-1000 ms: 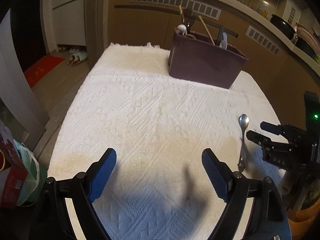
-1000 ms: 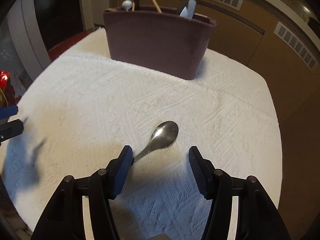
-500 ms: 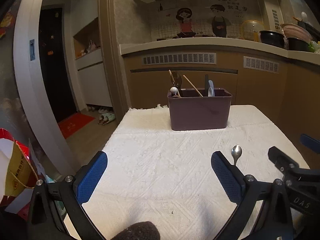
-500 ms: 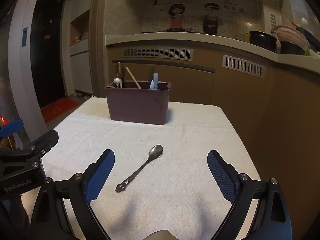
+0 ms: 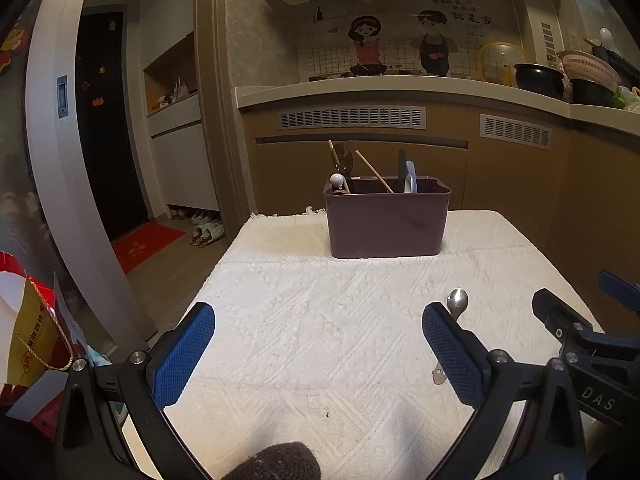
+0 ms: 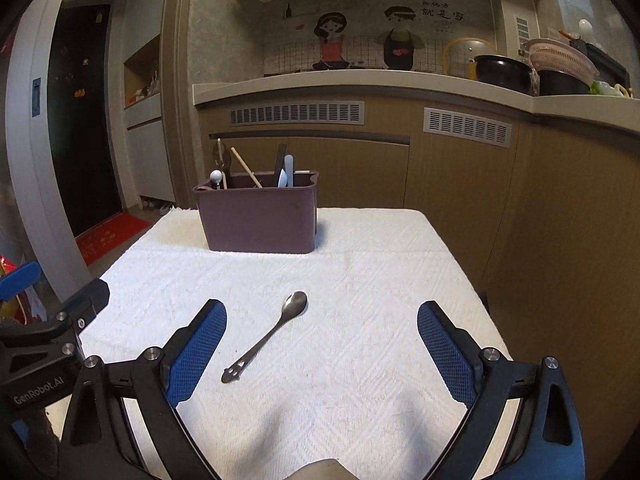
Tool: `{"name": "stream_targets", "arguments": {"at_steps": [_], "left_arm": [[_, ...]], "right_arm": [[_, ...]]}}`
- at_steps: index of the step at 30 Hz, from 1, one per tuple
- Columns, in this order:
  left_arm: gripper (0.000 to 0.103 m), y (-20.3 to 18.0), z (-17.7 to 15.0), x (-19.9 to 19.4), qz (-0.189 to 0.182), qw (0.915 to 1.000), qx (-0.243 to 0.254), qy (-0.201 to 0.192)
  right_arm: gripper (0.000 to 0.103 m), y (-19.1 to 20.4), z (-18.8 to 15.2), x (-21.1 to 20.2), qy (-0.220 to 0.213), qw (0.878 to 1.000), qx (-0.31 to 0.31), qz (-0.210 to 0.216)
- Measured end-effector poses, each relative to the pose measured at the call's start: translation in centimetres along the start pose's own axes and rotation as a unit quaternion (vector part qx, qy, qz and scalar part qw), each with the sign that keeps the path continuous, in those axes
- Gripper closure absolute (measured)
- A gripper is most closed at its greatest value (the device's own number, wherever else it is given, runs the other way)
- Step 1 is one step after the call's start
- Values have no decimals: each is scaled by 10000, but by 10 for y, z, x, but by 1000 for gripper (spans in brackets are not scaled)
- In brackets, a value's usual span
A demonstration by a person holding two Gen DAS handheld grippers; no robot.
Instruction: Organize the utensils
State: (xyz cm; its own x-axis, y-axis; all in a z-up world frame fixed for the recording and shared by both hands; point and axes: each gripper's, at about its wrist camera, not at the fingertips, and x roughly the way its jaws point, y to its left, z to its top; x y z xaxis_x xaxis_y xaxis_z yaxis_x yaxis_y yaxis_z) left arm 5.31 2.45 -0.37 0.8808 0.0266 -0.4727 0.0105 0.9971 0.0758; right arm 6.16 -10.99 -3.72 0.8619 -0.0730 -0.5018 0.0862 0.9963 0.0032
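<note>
Lying whole before the wide-open, empty right gripper (image 6: 322, 344), the spoon (image 6: 272, 334) hides behind the left gripper's (image 5: 318, 350) equally open, empty finger (image 5: 452, 350).

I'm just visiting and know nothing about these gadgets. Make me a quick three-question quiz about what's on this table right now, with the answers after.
1. True or false: the metal spoon already stands in the purple caddy.
2. Which gripper has the spoon lying in front of it, between its blue fingers? A) left gripper B) right gripper
3. Fill in: both grippers are ____ and hold nothing.

Key
1. False: it lies flat on the white cloth, apart from the caddy and nearer the grippers.
2. B: in the left wrist view the spoon sits off beyond the left gripper's right-hand finger.
3. Open.
</note>
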Motion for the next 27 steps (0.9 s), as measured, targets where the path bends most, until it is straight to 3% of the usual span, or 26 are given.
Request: {"name": "stream_targets", "arguments": {"at_steps": [27], "left_arm": [[0,1,-3,-2,-36,10000,-25,47]], "right_arm": [[7,0,-1,-3,-10,10000,-56,-9]]}}
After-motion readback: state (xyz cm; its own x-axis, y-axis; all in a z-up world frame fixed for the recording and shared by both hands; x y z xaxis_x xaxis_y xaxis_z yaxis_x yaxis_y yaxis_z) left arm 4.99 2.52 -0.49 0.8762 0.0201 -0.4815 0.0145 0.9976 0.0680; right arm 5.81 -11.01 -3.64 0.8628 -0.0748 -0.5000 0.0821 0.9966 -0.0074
